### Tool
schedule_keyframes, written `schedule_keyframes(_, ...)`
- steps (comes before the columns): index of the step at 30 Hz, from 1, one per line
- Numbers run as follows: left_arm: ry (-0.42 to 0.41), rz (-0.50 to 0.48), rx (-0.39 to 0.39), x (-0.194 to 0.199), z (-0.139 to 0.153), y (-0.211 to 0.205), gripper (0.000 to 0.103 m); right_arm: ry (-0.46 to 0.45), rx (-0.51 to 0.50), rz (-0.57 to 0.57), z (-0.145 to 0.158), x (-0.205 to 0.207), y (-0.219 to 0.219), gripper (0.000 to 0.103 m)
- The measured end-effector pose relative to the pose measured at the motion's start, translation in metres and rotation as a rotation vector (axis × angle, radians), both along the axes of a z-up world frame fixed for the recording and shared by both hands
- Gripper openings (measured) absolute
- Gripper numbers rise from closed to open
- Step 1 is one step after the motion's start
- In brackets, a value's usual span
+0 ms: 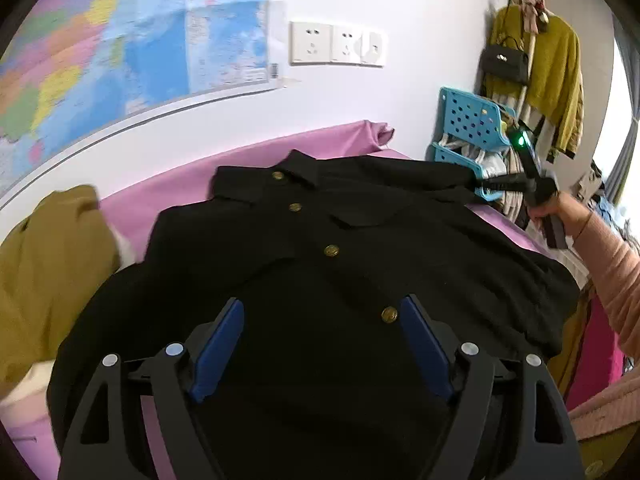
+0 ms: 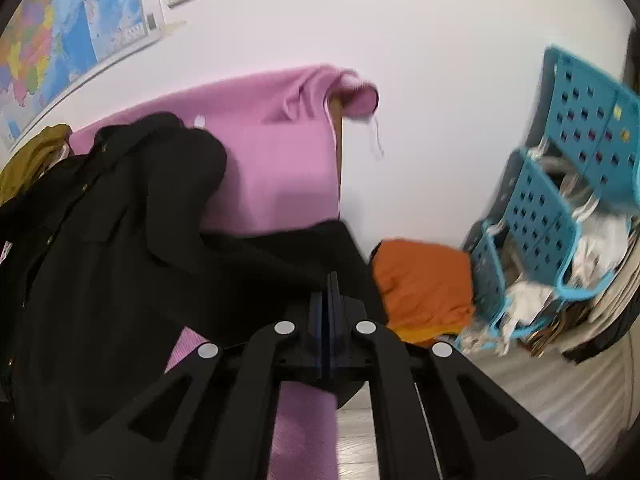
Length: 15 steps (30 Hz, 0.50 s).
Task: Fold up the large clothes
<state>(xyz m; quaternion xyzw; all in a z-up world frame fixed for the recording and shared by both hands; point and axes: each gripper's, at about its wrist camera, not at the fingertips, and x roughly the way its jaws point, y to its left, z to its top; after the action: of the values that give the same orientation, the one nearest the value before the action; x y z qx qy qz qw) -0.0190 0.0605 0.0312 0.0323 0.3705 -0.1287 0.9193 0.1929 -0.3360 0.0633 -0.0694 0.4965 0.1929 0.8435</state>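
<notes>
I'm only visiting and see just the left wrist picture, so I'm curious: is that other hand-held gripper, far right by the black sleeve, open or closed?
Observer: In the right wrist view the right hand-held gripper has its jaws shut together. Whether it pinches the black shirt, I cannot tell.
Visitor: Anything beyond the shirt?
Observer: An orange cloth lies lower down, beside the blue basket rack.
Visitor: What's under the pink cover?
Observer: A wooden edge shows at its corner.
</notes>
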Motion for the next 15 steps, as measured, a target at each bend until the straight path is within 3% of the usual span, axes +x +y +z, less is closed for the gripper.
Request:
schedule_keyframes(4, 0.02, -0.036, -0.015, 0.017, -0.003, -0.008, 0.078, 0.008, 0.047, -0.012, 0.054, 0.007, -0.006, 0.002)
schedule_keyframes(9, 0.034, -0.067, -0.058, 0.034, -0.001, -0.009, 0.079, -0.001, -0.03, 0.16, 0.124, -0.005, 0.051, 0.002)
schedule_keyframes(12, 0.036, -0.079, -0.087, 0.043, -0.001, -0.011, 0.079, 0.018, -0.031, 0.313, 0.136, -0.017, 0.112, 0.002)
schedule_keyframes(15, 0.053, -0.085, -0.113, 0.052, -0.004, -0.015, 0.079, 0.053, 0.004, 0.399, 0.118, -0.022, 0.164, 0.004)
